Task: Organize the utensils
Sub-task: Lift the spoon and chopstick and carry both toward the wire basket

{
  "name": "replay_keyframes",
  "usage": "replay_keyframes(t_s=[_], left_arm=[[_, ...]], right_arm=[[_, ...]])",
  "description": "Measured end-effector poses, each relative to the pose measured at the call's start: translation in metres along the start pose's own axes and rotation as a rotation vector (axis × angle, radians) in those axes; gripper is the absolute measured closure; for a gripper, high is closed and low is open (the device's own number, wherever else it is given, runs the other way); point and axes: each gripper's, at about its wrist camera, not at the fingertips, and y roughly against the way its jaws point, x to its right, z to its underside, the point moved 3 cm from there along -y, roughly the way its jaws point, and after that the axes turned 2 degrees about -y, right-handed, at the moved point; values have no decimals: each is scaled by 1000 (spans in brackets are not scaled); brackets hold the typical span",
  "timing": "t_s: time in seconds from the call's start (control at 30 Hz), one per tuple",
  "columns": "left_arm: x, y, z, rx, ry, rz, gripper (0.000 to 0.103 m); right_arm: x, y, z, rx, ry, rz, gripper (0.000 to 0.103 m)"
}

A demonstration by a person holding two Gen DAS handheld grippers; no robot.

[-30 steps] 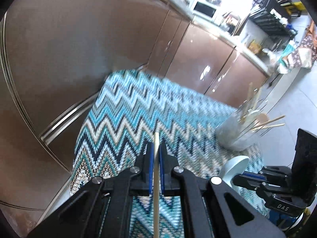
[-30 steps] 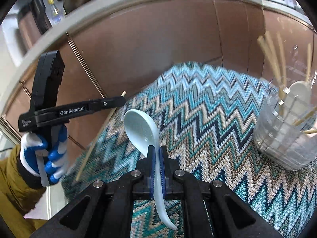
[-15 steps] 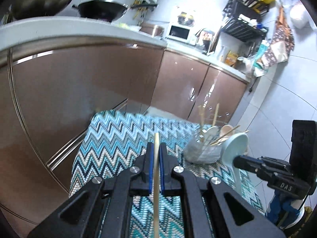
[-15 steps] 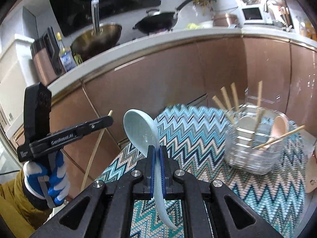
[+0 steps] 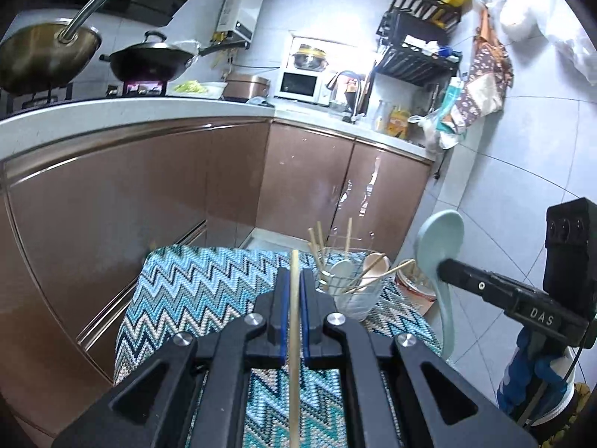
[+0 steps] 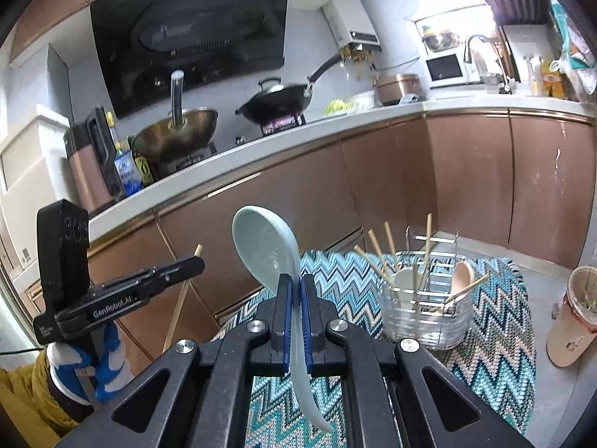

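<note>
My left gripper [image 5: 294,280] is shut on a thin wooden chopstick [image 5: 294,336] that runs up between its blue pads. My right gripper [image 6: 294,287] is shut on the handle of a pale blue ceramic spoon [image 6: 266,250], bowl upward. Both are held high above the zigzag-patterned cloth [image 5: 194,291]. A clear utensil holder [image 6: 425,317] with a wire rack stands on the cloth ahead, holding several chopsticks, a white spoon and a pink spoon. In the left wrist view the right gripper [image 5: 447,272] with its spoon [image 5: 440,246] sits right of the holder [image 5: 354,295]. In the right wrist view the left gripper [image 6: 197,263] is at far left.
Brown kitchen cabinets [image 6: 373,194] stand close behind the cloth, under a white counter [image 5: 112,115] with woks and a microwave. A plastic cup on a wooden board [image 6: 574,317] stands on the tiled floor to the right. A gloved hand [image 6: 93,366] holds the left gripper.
Both grippers have risen and tilted up while keeping their grips, so the cloth and holder now lie lower and farther off. The counter and stove have come into view.
</note>
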Motion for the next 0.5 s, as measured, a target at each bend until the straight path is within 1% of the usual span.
replay_keyframes(t_s=[0.33,0.5], left_arm=[[30,-10,-19,22,-28,37,98],[39,-22,-39,50,-25,64,98]], right_arm=[[13,7,-16,72,-13,-9,98],[26,3,-26,108,-19,-15,98]])
